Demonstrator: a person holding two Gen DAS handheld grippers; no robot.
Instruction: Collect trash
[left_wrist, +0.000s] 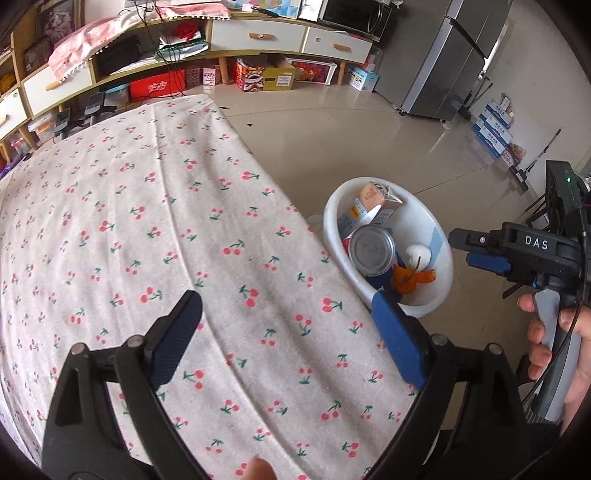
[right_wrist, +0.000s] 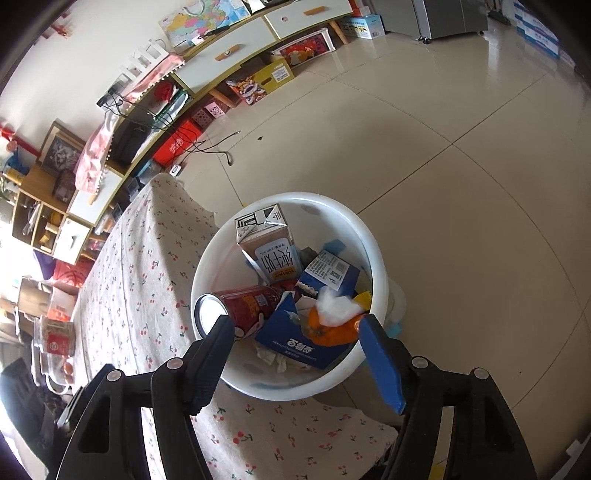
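Round white plastic bin (right_wrist: 373, 254), metal can (right_wrist: 240, 306), cardboard carton (right_wrist: 269, 243), perhaps crumpled tissue (right_wrist: 338, 306)

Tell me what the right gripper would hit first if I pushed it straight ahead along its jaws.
Most likely the trash in the white bin: the right gripper, jaws open and empty, points at the blue carton and orange peel. Depth is unclear, so the near rim could come first.

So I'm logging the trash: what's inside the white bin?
In the bin: carton, red can, blue boxes, orange peel, tissue. Anything beneath them is covered.
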